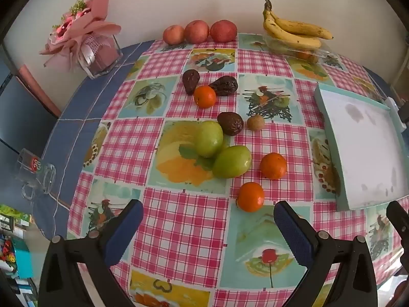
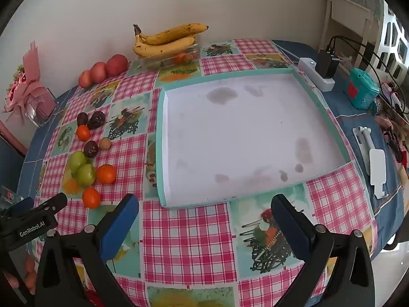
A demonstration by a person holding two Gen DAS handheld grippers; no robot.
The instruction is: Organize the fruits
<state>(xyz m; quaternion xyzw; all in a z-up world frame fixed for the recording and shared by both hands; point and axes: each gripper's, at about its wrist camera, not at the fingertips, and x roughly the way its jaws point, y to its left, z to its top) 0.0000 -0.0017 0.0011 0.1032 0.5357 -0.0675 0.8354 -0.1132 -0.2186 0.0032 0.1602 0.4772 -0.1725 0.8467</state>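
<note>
A shallow teal-rimmed tray [image 2: 161, 153] with a stained white floor lies on the checked cloth of the worktop [image 2: 189, 230] and holds no fruit. At the far edge, a clear plastic box [image 2: 163, 60] contains small red and orange fruits, with a bunch of bananas [image 2: 166, 41] resting on top. A glass vase [image 1: 102, 56] at the far left corner holds a pink-wrapped bouquet. Loose on the cloth, left of the tray: three oranges [image 1: 251, 196], two green fruits [image 1: 232, 162] touching each other, three dark wrinkled fruits [image 1: 230, 123], one small brown fruit [image 1: 255, 122]. Three red apples [image 1: 223, 31] line the wall. The left gripper [image 1: 207, 227] hangs over bare cloth, just short of the nearest orange; its fingers [image 1: 294, 232] are spread wide, holding nothing. The right gripper [image 2: 204, 222] hangs before the tray's near rim, fingers [image 2: 290, 226] equally wide and empty.
</note>
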